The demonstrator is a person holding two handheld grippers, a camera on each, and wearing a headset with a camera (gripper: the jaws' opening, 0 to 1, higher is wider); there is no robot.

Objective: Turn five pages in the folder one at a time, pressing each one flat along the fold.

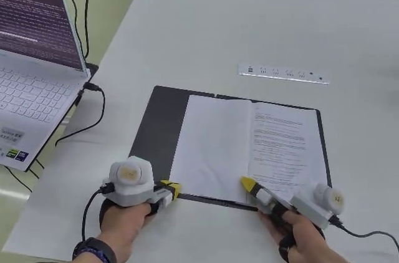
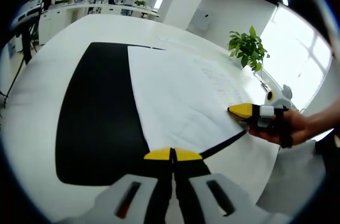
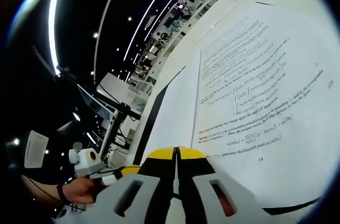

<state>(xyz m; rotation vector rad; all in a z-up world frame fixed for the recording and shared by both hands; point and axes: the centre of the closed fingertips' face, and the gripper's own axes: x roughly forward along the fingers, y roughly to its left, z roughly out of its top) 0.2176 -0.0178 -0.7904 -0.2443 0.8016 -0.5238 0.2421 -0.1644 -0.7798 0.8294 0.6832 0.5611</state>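
Note:
An open black folder (image 1: 159,126) lies on the white table, a blank turned page (image 1: 212,144) on its left half and a printed page (image 1: 287,144) on its right. My left gripper (image 1: 173,188) is shut, its yellow tips at the folder's near edge by the blank page's corner (image 2: 172,154). My right gripper (image 1: 247,183) is shut too, its tips resting at the bottom of the fold between the two pages (image 3: 175,152). The printed page (image 3: 249,91) stretches ahead of it. Nothing is held in either.
An open laptop (image 1: 31,82) stands at the far left with cables (image 1: 87,119) trailing near the folder. A white power strip (image 1: 283,73) lies beyond the folder. A potted plant (image 2: 248,49) stands in the background.

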